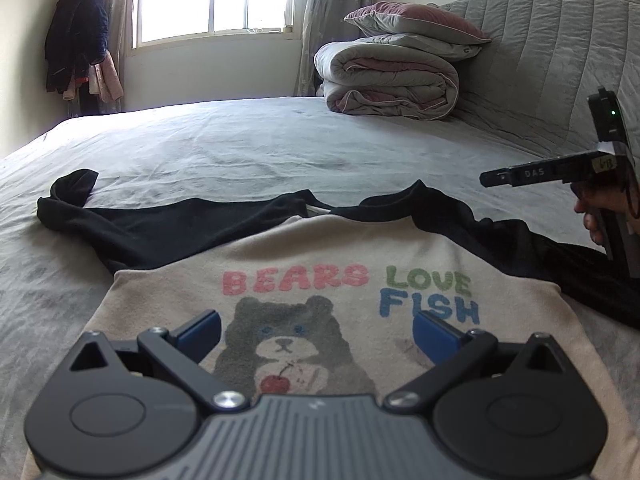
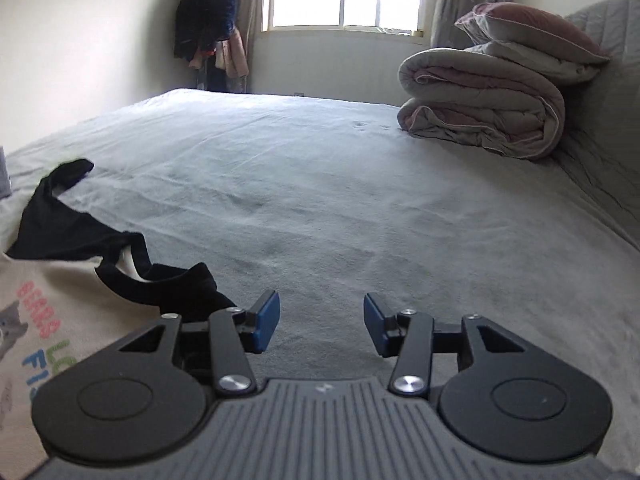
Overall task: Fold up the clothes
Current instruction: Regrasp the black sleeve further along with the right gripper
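The left gripper (image 1: 316,330) hangs spread wide over a beige shirt (image 1: 320,248) lying face up on the grey bed (image 1: 240,148), printed with a bear and "BEARS LOVE FISH", its black sleeves stretched sideways. The right gripper (image 2: 321,326), likewise spread and empty, hovers beside the right sleeve (image 2: 188,284). Farther back sits a folded quilt (image 1: 390,84) topped by a pillow (image 1: 416,20).

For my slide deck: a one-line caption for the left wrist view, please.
Open left gripper hovers above a bear-print shirt spread on the bed.
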The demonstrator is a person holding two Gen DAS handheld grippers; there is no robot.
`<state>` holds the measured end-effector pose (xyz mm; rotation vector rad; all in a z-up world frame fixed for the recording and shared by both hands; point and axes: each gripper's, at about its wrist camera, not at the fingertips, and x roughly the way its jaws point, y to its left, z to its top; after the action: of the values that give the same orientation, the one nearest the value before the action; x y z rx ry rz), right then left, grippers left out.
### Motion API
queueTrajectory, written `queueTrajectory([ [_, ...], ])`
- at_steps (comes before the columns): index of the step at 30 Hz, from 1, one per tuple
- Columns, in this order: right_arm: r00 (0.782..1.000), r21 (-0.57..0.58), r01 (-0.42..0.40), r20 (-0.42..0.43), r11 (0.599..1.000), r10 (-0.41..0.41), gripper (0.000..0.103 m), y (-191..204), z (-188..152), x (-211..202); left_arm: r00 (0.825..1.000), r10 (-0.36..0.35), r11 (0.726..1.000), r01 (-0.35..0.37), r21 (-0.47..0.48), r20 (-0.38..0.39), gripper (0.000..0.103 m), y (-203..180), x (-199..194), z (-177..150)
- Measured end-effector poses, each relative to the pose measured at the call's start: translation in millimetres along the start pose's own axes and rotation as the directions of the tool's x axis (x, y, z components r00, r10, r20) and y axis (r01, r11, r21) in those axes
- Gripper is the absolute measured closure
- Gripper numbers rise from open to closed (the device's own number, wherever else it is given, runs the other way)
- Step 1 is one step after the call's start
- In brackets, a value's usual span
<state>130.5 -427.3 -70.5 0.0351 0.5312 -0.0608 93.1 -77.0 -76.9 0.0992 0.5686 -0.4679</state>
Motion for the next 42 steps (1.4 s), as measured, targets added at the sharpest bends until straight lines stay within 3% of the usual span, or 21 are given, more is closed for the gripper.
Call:
queueTrajectory([
  [2, 1.0, 0.087, -0.007, 0.011, 0.996, 0.006, 0.05, -14, -3, -21, 1.0, -0.001, 1.0, 0.001, -0.004, 0.005, 0.001, 0, -2, 0],
  [5, 0.995, 0.227, -0.09, -0.013, 0.97, 0.095, 0.05, -29, -19, -45, 1.0, -0.002, 1.0, 0.002, -0.005, 0.011, 0.001, -1, -4, 0],
  [7, 0.994, 0.274, -0.089, -0.036, 0.957, 0.103, 0.05, -34, -30, -53, 1.0, 0.0, 1.0, 0.0, -0.004, 0.011, 0.001, -1, -5, 0],
  [10, 0.992, 0.256, -0.047, -0.101, 0.966, 0.075, 0.05, -35, -44, -64, 1.0, 0.003, 1.0, -0.003, -0.003, 0.01, 0.001, -2, -6, -1],
  [15, 0.99, 0.246, -0.008, -0.137, 0.969, 0.043, 0.051, -40, -67, -88, 1.0, 0.013, 1.0, -0.012, -0.01, 0.015, 0.001, -1, -7, -2],
  [17, 0.99, 0.224, 0.019, -0.141, 0.974, 0.013, 0.079, -42, -73, -95, 1.0, 0.016, 1.0, -0.016, -0.012, 0.016, 0.001, -1, -7, -2],
  [18, 0.99, 0.199, 0.041, -0.143, 0.979, -0.013, 0.08, -43, -76, -98, 1.0, 0.017, 1.0, -0.016, -0.013, 0.016, 0.001, -1, -8, -3],
  [20, 0.989, 0.191, 0.063, -0.146, 0.98, -0.035, 0.08, -47, -80, -98, 1.0, 0.015, 1.0, -0.015, -0.01, 0.018, 0.001, -2, -8, -3],
  [24, 0.982, 0.23, -0.001, -0.184, 0.973, 0.045, 0.078, -56, -90, -87, 1.0, 0.012, 1.0, -0.012, -0.001, 0.027, 0.001, -3, -10, -4],
  [28, 0.977, 0.237, -0.054, -0.189, 0.97, 0.1, 0.07, -57, -93, -84, 1.0, 0.007, 1.0, -0.007, -0.003, 0.028, 0.001, -3, -9, -4],
  [33, 0.976, 0.098, -0.023, -0.212, 0.995, 0.044, 0.07, -36, -92, -81, 1.0, 0.002, 1.0, -0.002, 0.007, 0.016, 0.001, -6, -6, -4],
  [34, 0.976, 0.069, -0.017, -0.215, 0.997, 0.032, 0.074, -32, -92, -81, 1.0, 0.001, 1.0, -0.002, 0.012, 0.015, 0.001, -6, -6, -4],
  [36, 0.975, 0.012, -0.005, -0.221, 1.0, 0.007, 0.101, -23, -92, -80, 1.0, 0.002, 1.0, -0.002, 0.016, 0.016, 0.001, -7, -5, -5],
  [39, 0.973, -0.075, 0.013, -0.227, 0.997, -0.03, 0.099, -10, -91, -79, 1.0, 0.008, 1.0, -0.009, 0.023, 0.015, 0.001, -8, -5, -5],
  [42, 0.966, -0.259, 0.097, -0.21, 0.961, -0.154, 0.1, 12, -94, -76, 1.0, 0.02, 0.999, -0.02, 0.029, 0.015, 0.001, -8, -4, -5],
])
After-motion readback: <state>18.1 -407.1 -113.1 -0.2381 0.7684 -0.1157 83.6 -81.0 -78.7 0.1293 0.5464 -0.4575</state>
